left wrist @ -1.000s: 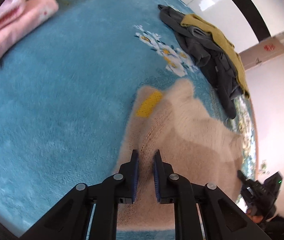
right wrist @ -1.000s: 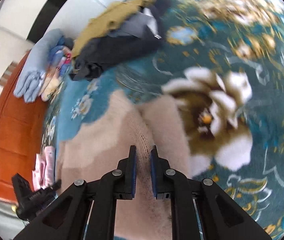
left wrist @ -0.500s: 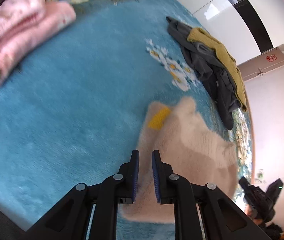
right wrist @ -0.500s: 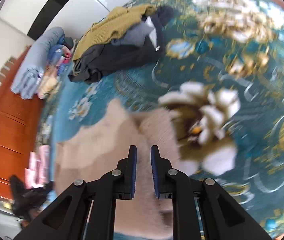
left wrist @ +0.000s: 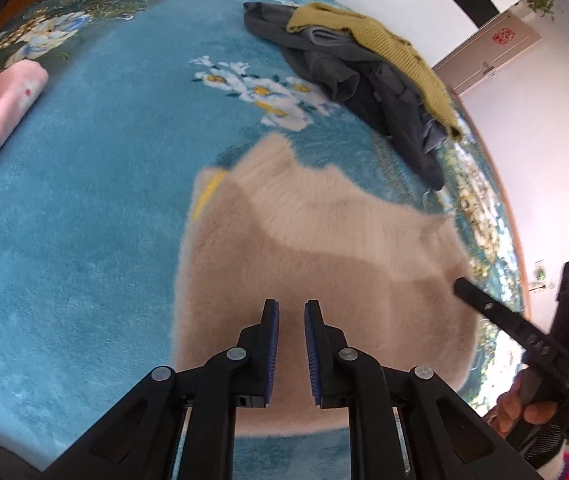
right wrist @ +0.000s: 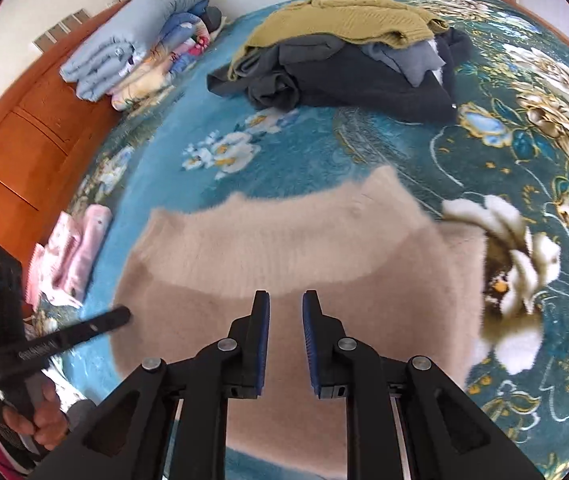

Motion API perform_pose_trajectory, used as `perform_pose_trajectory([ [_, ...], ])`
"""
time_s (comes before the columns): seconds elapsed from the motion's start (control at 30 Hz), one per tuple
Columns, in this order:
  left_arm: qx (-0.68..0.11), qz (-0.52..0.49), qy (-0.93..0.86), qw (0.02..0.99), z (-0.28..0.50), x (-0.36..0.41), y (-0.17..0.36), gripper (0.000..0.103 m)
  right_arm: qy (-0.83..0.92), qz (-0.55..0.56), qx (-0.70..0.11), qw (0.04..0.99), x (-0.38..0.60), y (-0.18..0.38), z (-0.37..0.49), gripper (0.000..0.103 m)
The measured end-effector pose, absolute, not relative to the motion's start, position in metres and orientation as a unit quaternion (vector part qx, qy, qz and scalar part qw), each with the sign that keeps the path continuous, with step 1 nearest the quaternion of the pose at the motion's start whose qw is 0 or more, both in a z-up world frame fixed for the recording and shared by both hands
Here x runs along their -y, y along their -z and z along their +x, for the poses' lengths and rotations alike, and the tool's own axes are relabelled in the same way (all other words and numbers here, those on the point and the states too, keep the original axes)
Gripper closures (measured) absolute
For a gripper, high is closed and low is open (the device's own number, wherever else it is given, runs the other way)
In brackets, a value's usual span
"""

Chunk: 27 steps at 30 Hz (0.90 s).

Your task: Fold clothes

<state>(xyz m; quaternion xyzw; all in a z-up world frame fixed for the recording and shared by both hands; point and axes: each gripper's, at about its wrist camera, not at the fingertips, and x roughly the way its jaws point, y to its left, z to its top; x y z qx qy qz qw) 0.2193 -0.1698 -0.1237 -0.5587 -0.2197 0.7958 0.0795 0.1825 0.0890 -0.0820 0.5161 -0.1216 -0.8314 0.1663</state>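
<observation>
The beige fuzzy sweater (right wrist: pixel 296 264) is spread flat on the blue floral blanket (left wrist: pixel 84 200), its long axis crosswise. Above it, the left hand-held gripper (left wrist: pixel 290 312) and right hand-held gripper (right wrist: pixel 285 302) are held slightly parted, holding nothing. Its near hem is hidden by them.

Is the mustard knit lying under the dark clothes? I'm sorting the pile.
No, the mustard knit lies draped on top of the dark clothes.
</observation>
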Motion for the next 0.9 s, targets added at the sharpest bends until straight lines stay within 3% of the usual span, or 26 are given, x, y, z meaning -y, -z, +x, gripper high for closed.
perform_pose_trajectory([
  [0.2,0.233,-0.564,-0.789,0.070,0.221,0.170,0.132,0.088,0.824,0.542,0.122,0.111,-0.106,0.109,0.186,0.081],
  [0.43,0.239,-0.570,-0.783,0.071,0.217,0.171,0.134,0.088,0.818,0.550,0.124,0.116,-0.111,0.116,0.186,0.081],
  [0.5,0.272,-0.562,-0.777,0.083,0.224,0.180,0.129,0.088,0.814,0.550,0.137,0.124,-0.114,0.114,0.186,0.080],
  [0.57,0.308,-0.548,-0.772,0.096,0.231,0.192,0.123,0.087,0.810,0.545,0.166,0.141,-0.122,0.110,0.189,0.071],
  [0.6,0.322,-0.539,-0.773,0.096,0.235,0.200,0.121,0.086,0.812,0.535,0.181,0.149,-0.127,0.106,0.193,0.061],
  [0.67,0.335,-0.528,-0.777,0.080,0.241,0.217,0.121,0.076,0.818,0.512,0.206,0.160,-0.141,0.096,0.201,0.050],
  [0.73,0.348,-0.528,-0.772,0.063,0.243,0.229,0.130,0.050,0.827,0.489,0.230,0.158,-0.161,0.089,0.211,0.042],
  [0.77,0.355,-0.528,-0.769,0.054,0.243,0.235,0.135,0.044,0.828,0.481,0.243,0.153,-0.170,0.088,0.215,0.040],
  [0.83,0.370,-0.533,-0.760,0.044,0.244,0.243,0.146,0.041,0.824,0.481,0.268,0.132,-0.190,0.095,0.222,0.023],
  [0.9,0.381,-0.542,-0.747,0.048,0.243,0.242,0.159,0.038,0.809,0.496,0.292,0.118,-0.203,0.110,0.225,0.022],
])
